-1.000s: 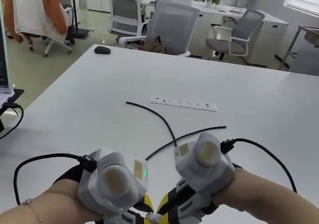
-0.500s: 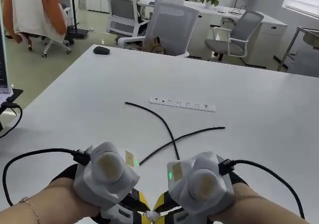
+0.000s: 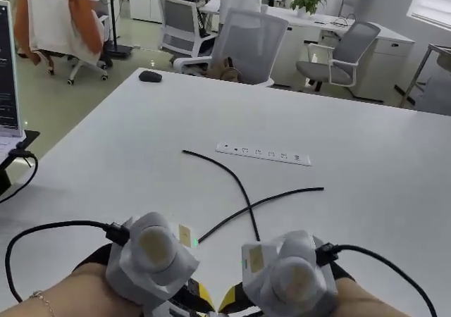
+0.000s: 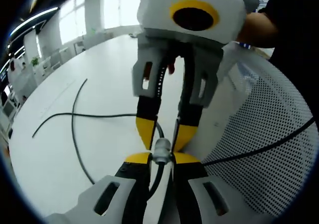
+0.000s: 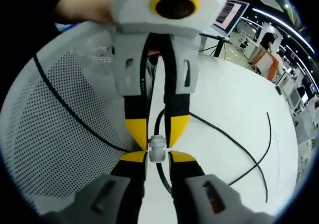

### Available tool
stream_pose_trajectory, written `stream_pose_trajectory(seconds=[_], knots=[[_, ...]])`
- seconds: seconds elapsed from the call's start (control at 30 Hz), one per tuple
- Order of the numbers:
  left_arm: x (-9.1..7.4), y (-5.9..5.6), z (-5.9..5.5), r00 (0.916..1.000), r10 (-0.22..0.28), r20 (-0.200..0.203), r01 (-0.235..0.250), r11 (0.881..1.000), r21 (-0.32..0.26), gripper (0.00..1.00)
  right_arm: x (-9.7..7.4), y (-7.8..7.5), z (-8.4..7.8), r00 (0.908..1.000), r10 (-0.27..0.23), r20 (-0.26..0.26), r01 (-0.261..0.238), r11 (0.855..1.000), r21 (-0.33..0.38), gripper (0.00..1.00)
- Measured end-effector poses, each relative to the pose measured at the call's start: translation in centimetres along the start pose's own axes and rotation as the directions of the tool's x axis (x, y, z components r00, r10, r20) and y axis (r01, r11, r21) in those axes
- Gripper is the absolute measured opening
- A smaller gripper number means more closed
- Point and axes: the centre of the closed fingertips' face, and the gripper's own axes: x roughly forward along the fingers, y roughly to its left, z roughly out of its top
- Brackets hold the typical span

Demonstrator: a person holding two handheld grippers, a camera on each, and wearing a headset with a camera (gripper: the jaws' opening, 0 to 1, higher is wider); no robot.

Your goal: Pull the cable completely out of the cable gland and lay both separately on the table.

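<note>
A small grey cable gland [image 4: 161, 151] with a black cable [image 4: 154, 180] through it is held low over the near table edge. My left gripper [image 4: 162, 158] and my right gripper [image 5: 157, 157] face each other tip to tip, and both pairs of yellow tips are shut on the cable gland [image 5: 157, 148] from opposite sides. The cable [image 5: 162, 175] runs on between each gripper's jaws. In the head view the left gripper [image 3: 201, 299] and right gripper [image 3: 229, 301] sit at the bottom, with the gland hidden. The black cable [image 3: 236, 183] trails out across the white table [image 3: 366, 190].
A second black cable [image 3: 282, 197] crosses the first. A white power strip [image 3: 263, 153] lies beyond them and a black mouse [image 3: 149, 77] at the far edge. Office chairs [image 3: 246, 46] stand behind the table. A grey mesh surface [image 5: 60, 134] lies close behind the grippers.
Both grippers have dropped lower and nearer to me, the right one most. The trailing cable's near end has shifted a little toward me. The head camera has tilted slightly.
</note>
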Motion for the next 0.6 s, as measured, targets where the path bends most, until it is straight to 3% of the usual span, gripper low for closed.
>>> stream_pose_trajectory(seconds=[0.07, 0.17, 0.23, 0.33, 0.43, 0.53, 0.6], knots=[[-0.1, 0.2, 0.1, 1.0000, 0.008, 0.006, -0.008, 1.000, 0.004, 0.17, 0.2, 0.0, 0.0, 0.9987, 0.043, 0.029, -0.045, 0.996, 0.076, 0.19], [-0.4, 0.4, 0.3, 0.9994, 0.029, 0.022, -0.029, 0.999, 0.025, 0.17, 0.3, -0.3, -0.1, 0.9969, 0.060, 0.051, -0.065, 0.992, 0.109, 0.19], [-0.5, 0.4, 0.7, 0.9986, 0.038, 0.036, -0.039, 0.998, 0.044, 0.17, 0.3, 0.7, -0.1, 0.9911, 0.118, 0.062, -0.125, 0.982, 0.140, 0.12], [-0.3, 0.3, 0.7, 0.9991, 0.027, 0.033, -0.029, 0.999, 0.045, 0.17, 0.3, 0.7, -0.4, 0.9955, 0.087, 0.038, -0.091, 0.986, 0.138, 0.12], [-0.1, 0.1, 0.7, 0.9994, 0.023, 0.027, -0.023, 0.999, 0.028, 0.17, 0.2, 0.6, -0.6, 0.9997, 0.026, -0.001, -0.026, 0.996, 0.087, 0.11], [-0.2, 0.3, 0.6, 0.9993, 0.017, 0.033, -0.016, 1.000, -0.011, 0.18, 0.1, 0.5, -0.5, 0.9988, -0.044, -0.023, 0.044, 0.999, 0.018, 0.11], [-0.1, 0.2, 0.6, 0.9994, 0.014, 0.031, -0.014, 1.000, -0.014, 0.18, 0.4, 0.6, -0.5, 0.9978, -0.062, -0.023, 0.063, 0.998, 0.023, 0.11]])
